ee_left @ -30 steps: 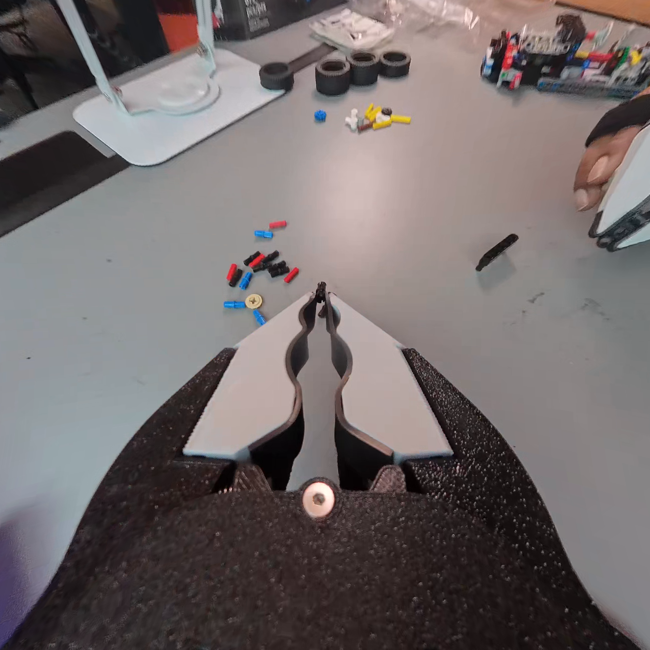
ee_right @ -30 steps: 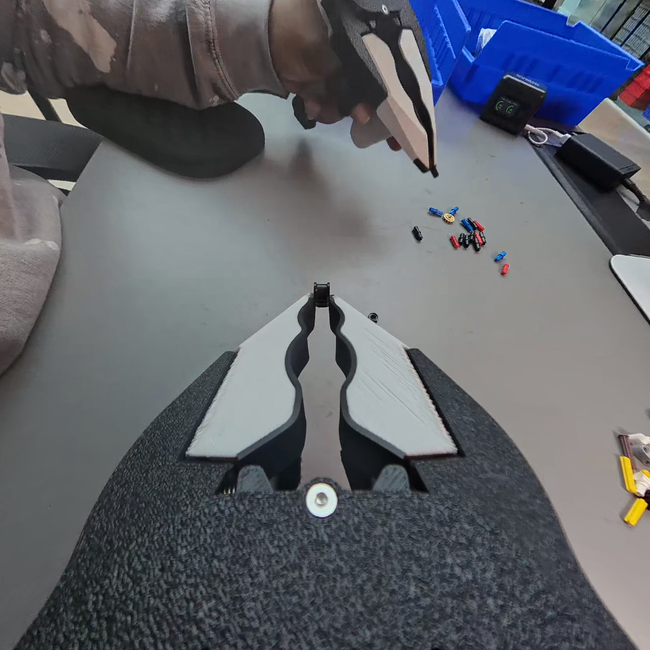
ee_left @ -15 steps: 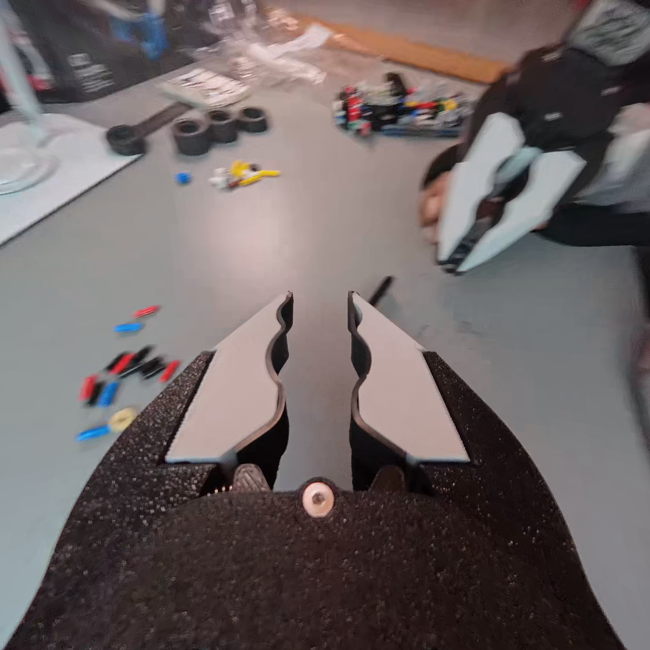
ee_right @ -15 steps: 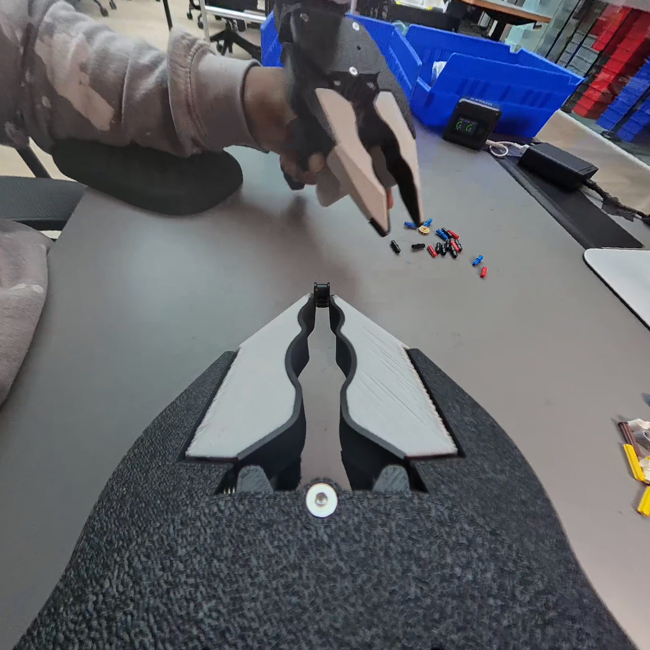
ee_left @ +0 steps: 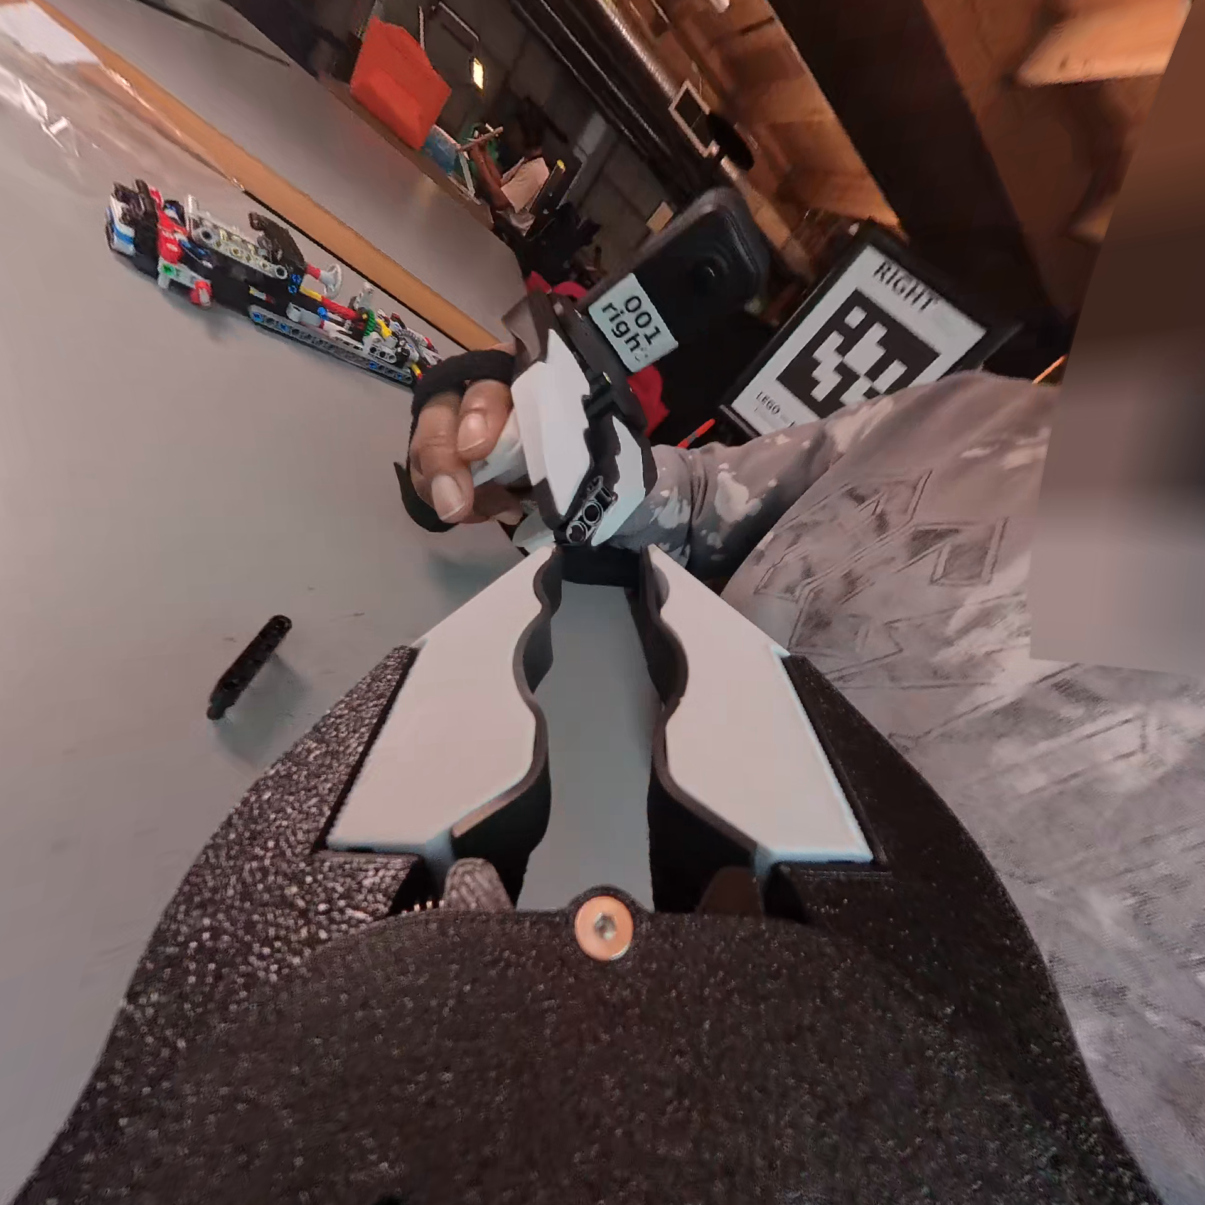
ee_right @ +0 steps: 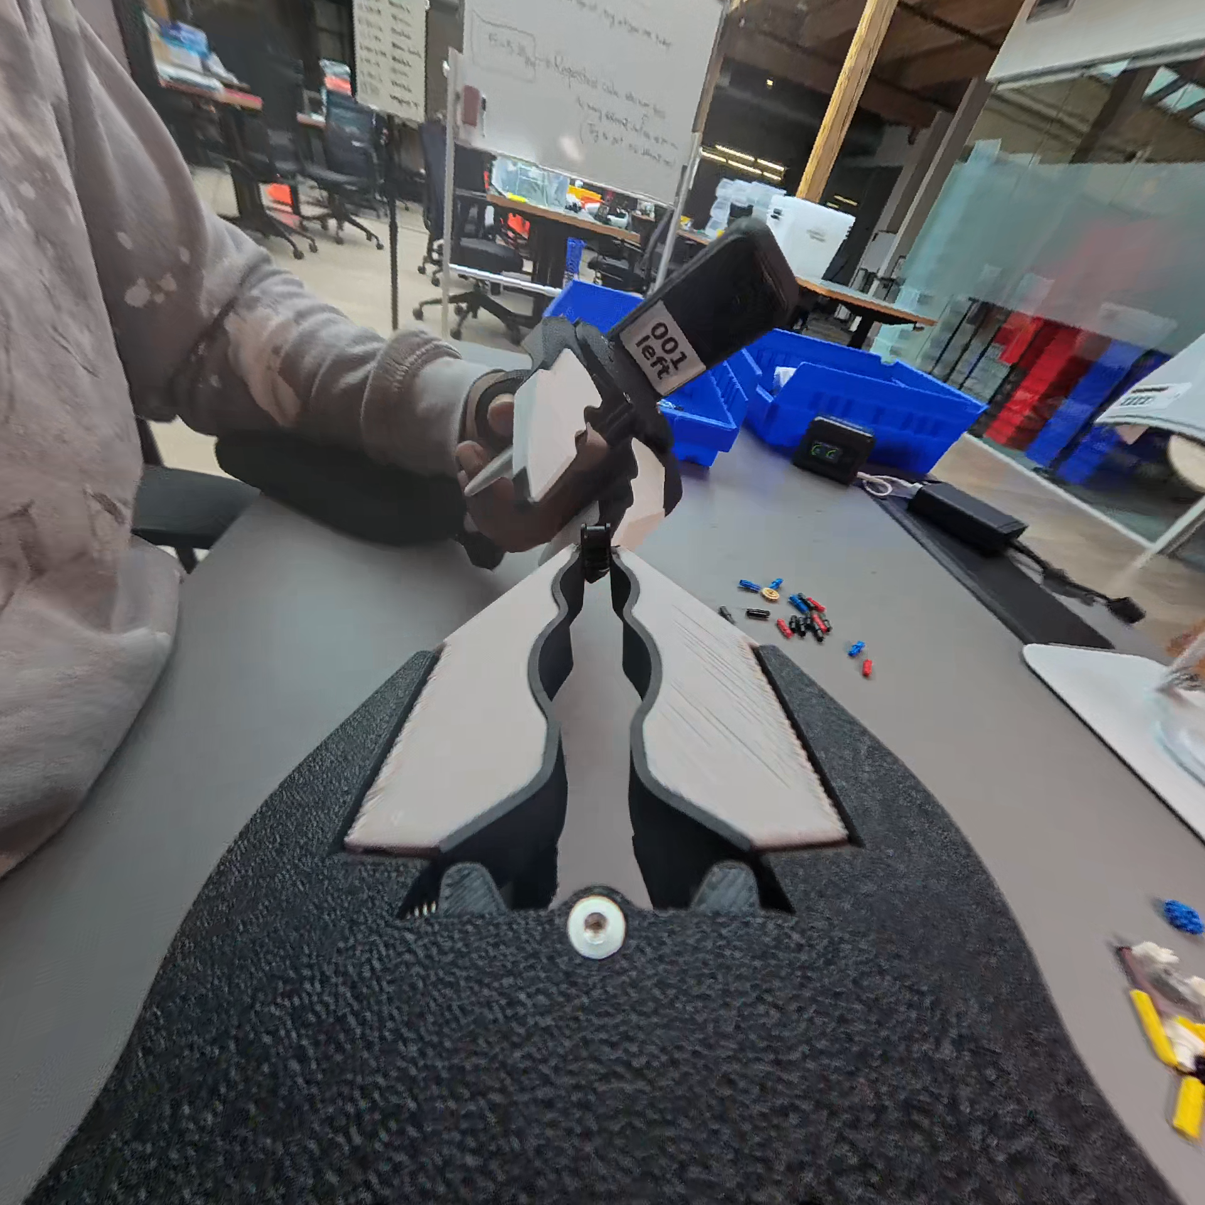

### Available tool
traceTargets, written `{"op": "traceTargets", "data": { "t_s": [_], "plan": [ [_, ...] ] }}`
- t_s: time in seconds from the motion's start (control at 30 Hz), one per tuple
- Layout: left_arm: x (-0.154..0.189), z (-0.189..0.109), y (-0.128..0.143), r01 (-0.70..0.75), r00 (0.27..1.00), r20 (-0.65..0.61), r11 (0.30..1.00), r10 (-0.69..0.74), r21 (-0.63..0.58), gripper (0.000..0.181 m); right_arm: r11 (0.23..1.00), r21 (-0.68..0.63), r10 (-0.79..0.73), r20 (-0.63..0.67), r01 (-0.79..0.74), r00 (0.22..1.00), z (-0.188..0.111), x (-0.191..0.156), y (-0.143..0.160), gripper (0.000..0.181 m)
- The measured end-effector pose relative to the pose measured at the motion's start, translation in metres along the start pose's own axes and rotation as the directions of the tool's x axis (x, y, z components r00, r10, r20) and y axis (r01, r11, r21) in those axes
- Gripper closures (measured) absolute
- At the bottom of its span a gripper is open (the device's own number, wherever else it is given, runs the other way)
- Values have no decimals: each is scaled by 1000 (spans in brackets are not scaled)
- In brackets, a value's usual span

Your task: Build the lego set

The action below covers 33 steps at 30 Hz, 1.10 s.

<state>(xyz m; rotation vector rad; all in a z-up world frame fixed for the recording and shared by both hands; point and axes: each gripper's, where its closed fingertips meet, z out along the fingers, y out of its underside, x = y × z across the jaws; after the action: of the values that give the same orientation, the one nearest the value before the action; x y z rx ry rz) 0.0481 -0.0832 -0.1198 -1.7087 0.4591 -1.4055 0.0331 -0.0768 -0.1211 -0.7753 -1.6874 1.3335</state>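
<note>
My right gripper [ee_right: 595, 562] is shut on a small black lego piece [ee_right: 595, 548] and holds it up above the grey table [ee_right: 326, 652]. In the left wrist view the same piece [ee_left: 590, 515] shows two round holes between the right gripper's tips [ee_left: 587, 527]. My left gripper [ee_left: 600, 559] is open and empty, its tips just short of that piece. In the right wrist view the left gripper [ee_right: 587, 512] faces mine, tips nearly touching the piece. A partly built lego model [ee_left: 261, 274] lies far back on the table.
A black beam [ee_left: 251, 665] lies on the table left of my left gripper. A pile of small blue, red and black pins [ee_right: 802, 619] is to the right. There are yellow and white pieces [ee_right: 1167, 1017], blue bins [ee_right: 861, 398] and a white lamp base [ee_right: 1108, 717]. Both grippers' tips are close together, under 4 cm apart. Left tips and right tips are each some 35 cm from the partly built lego model [ee_left: 261, 274].
The left gripper opened, dropped its small black pin, and rose off the table. Both grippers swung to face each other and closed in. The right gripper still holds its black piece.
</note>
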Motion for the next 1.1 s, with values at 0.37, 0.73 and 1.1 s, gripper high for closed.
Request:
{"op": "traceTargets", "data": {
  "t_s": [0.37, 0.73, 1.1],
  "plan": [
    [-8, -4, -4, 186, 982, -43, 981, -184, 52, 172, 941, -123, -331, -122, 317, 936, 7, 3, 5, 170],
    [-78, -217, -76, -344, 243, 932, 922, 270, -178, 173, 885, -462, -137, -163, 47, 977, -14, 45, 83, 154],
    [-77, -399, -15, 268, -464, 788, 912, 404, -310, 145, 789, -613, -12, -79, -39, 997, 6, 33, 121, 174]
  ]
}}
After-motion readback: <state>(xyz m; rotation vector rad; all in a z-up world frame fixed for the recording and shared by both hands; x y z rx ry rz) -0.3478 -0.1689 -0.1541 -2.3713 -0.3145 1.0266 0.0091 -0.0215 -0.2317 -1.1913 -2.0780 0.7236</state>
